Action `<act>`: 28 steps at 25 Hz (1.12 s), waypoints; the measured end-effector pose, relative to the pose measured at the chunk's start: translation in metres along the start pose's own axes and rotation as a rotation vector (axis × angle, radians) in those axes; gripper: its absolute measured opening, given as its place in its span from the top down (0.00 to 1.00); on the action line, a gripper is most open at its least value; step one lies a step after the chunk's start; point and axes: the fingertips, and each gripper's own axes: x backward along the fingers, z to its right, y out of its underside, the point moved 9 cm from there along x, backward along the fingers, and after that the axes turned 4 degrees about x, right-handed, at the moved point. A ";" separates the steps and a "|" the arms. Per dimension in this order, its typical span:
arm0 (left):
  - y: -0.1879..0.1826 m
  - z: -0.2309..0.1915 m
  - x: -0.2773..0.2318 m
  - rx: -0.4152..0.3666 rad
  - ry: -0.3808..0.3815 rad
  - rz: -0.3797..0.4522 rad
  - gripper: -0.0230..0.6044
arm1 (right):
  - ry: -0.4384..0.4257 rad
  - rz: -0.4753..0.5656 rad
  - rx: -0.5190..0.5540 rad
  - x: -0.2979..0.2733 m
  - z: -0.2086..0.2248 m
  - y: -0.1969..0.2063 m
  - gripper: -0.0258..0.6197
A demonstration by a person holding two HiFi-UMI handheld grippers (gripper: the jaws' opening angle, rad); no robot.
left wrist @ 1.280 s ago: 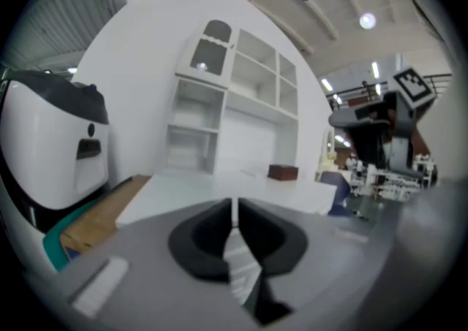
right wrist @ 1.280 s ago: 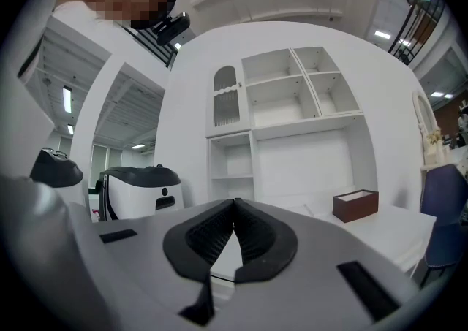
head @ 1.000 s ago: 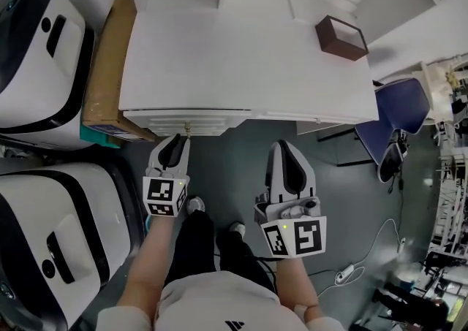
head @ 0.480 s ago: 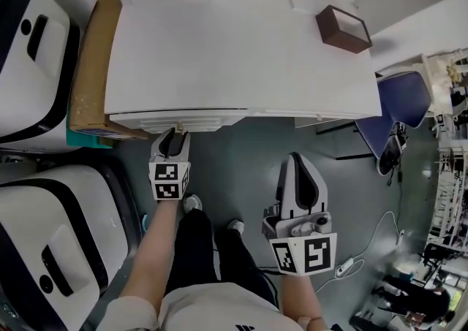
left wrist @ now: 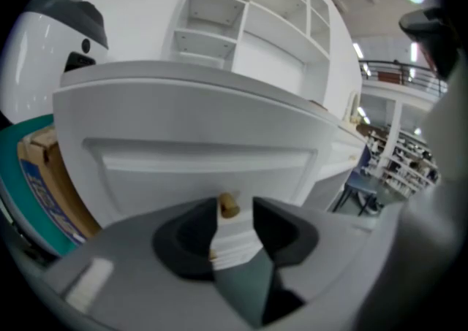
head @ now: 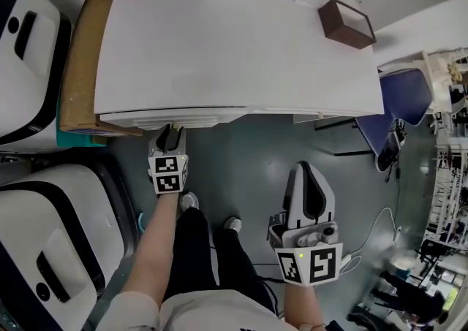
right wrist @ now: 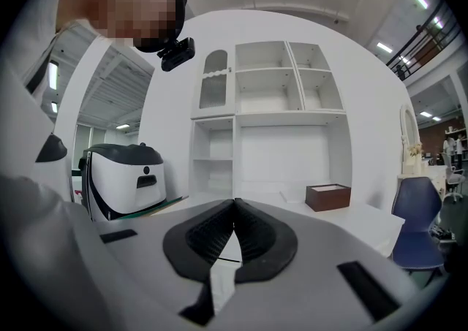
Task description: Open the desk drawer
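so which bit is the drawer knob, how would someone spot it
Start at the big white desk; under its left end, beside the cardboard box, is a white drawer front with a recessed panel. The knob is the small tan stub near its middle, the only non-white spot on it.

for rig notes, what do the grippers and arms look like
The left gripper, its jaws opening with the drawer knob between them, and the right gripper share light grey shells, black jaw pads and a rear white cube with black square markers. Forearms are bare below a short-sleeved white top.
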 end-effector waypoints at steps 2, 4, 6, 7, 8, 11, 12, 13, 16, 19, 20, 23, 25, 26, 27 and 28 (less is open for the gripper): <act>0.001 0.000 -0.003 0.002 -0.006 -0.003 0.74 | 0.005 -0.003 0.002 0.002 0.001 0.000 0.96; 0.003 -0.003 -0.005 0.011 -0.021 -0.009 0.81 | 0.006 -0.004 0.003 0.002 0.001 0.001 0.96; 0.003 -0.005 -0.005 0.017 -0.030 -0.007 0.84 | 0.007 -0.006 0.005 0.003 0.001 0.002 0.96; 0.003 -0.004 -0.005 0.015 -0.032 -0.005 0.84 | 0.007 -0.007 0.006 0.004 0.001 0.002 0.96; 0.003 -0.004 -0.005 0.012 -0.034 -0.004 0.84 | 0.006 -0.007 0.007 0.004 0.001 0.002 0.96; 0.003 -0.003 -0.005 0.014 -0.047 -0.004 0.84 | -0.001 -0.005 0.008 0.005 -0.001 0.002 0.96; 0.003 -0.003 -0.004 0.017 -0.053 -0.004 0.84 | -0.003 -0.005 0.008 0.006 -0.001 0.002 0.96; 0.003 -0.002 -0.004 0.020 -0.059 -0.005 0.84 | -0.004 -0.005 0.008 0.007 -0.001 0.002 0.96; 0.005 0.001 0.001 0.026 -0.069 -0.008 0.84 | -0.005 -0.004 0.005 0.009 -0.002 0.001 0.96; 0.011 0.003 0.008 0.034 -0.072 -0.010 0.84 | -0.010 0.003 0.005 0.010 -0.002 0.000 0.96; 0.013 0.005 0.011 0.037 -0.073 -0.012 0.84 | -0.013 0.006 0.005 0.010 -0.002 0.000 0.96; 0.019 0.009 0.019 0.043 -0.071 -0.019 0.84 | -0.022 0.015 0.004 0.012 -0.001 -0.002 0.96; 0.023 0.011 0.025 0.038 -0.066 -0.024 0.84 | -0.028 0.019 0.004 0.013 -0.002 -0.003 0.96; 0.025 0.012 0.027 0.036 -0.064 -0.027 0.84 | -0.032 0.022 0.004 0.014 -0.003 -0.004 0.96; 0.027 0.013 0.030 0.036 -0.063 -0.029 0.84 | -0.037 0.024 0.005 0.015 -0.003 -0.005 0.96; 0.029 0.014 0.033 0.038 -0.062 -0.030 0.84 | -0.042 0.027 0.005 0.015 -0.003 -0.006 0.96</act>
